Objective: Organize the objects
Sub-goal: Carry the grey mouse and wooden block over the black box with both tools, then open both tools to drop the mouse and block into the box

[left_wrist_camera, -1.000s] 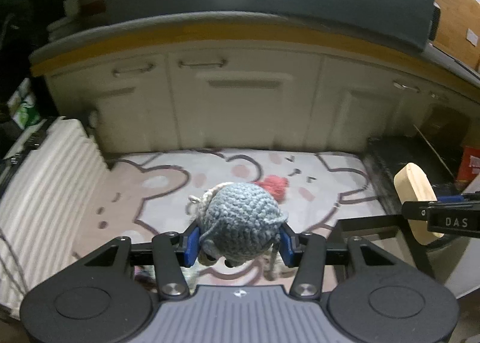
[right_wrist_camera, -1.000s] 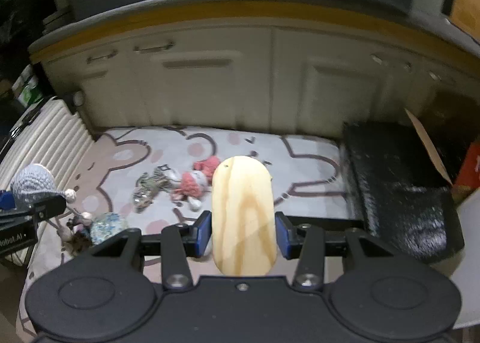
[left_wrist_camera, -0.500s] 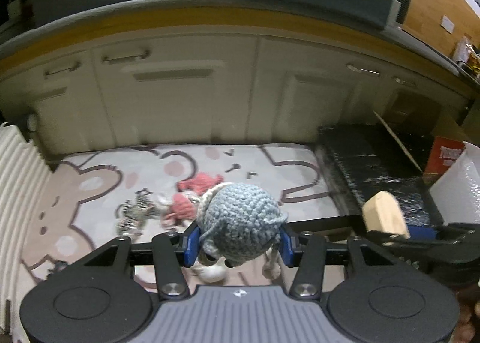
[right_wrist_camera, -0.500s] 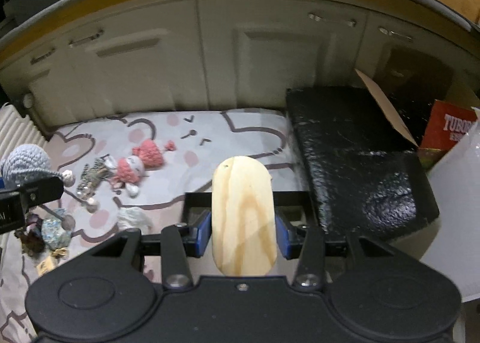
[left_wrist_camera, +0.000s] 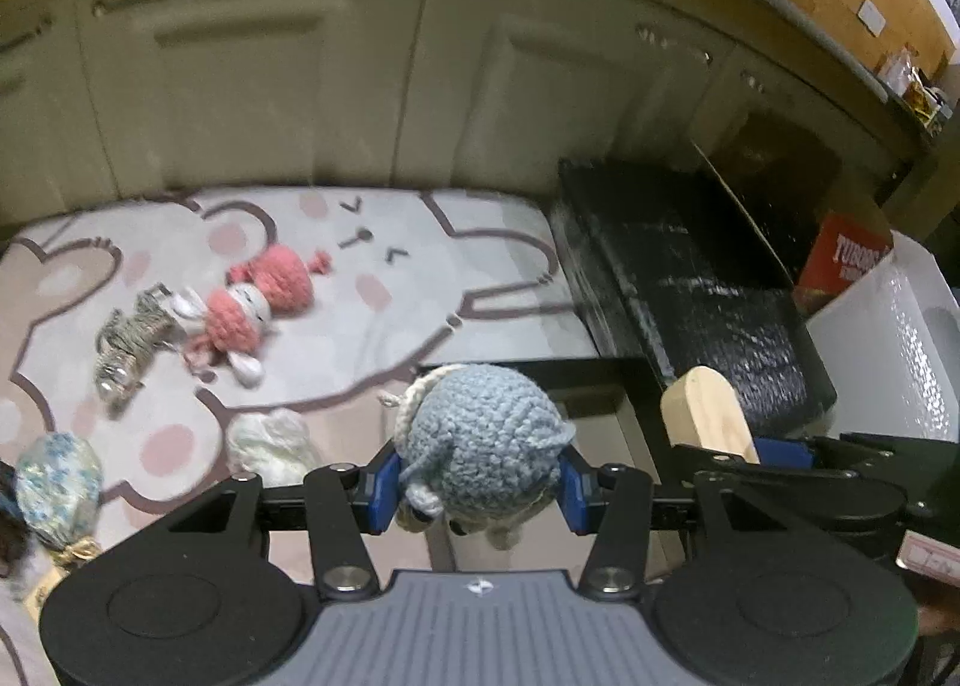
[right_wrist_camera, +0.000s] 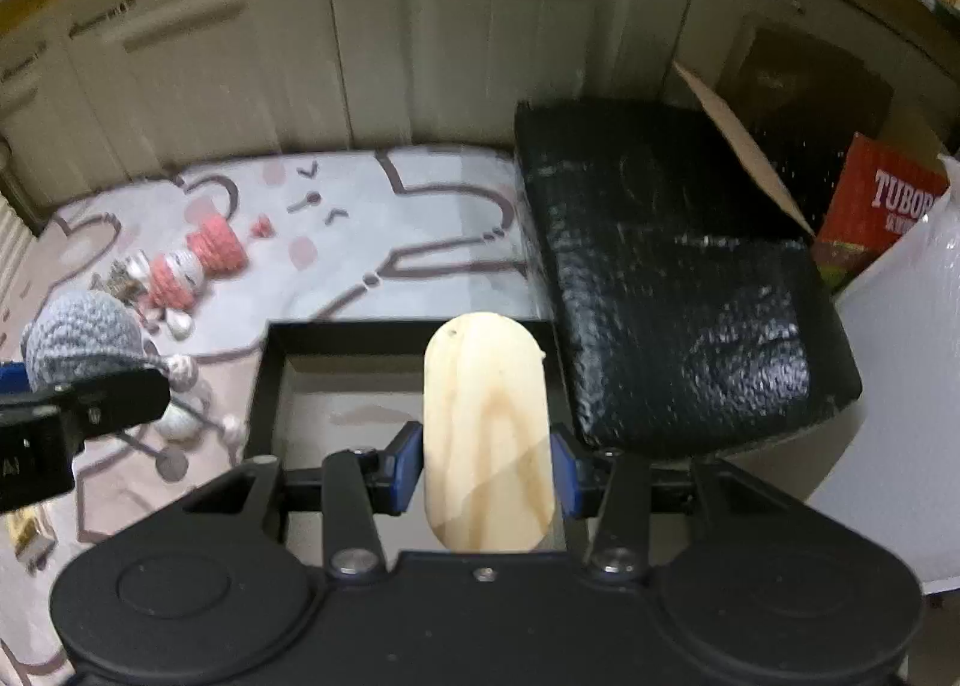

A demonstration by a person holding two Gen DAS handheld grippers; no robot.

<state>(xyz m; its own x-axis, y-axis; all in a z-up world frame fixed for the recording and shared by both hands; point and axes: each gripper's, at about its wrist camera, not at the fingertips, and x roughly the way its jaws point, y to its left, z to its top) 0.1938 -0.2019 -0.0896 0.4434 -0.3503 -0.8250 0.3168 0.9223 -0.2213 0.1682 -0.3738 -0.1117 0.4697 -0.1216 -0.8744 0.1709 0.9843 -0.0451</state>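
At nine o'clock in my left wrist view, the striped toy and the pink crochet doll lie on the rug, with a floral pouch at eight o'clock. My left tongs are clenched on the grey crochet toy, held above the near corner of the black tray. My right tongs grasp the wooden piece by its side edges, directly over the tray's bare floor. The black foam block sits at two o'clock, touching the tray. To deposit cleanly, I judge that each item should be lowered inside the tray walls, kept apart from the other, and released only once it rests on the tray floor.
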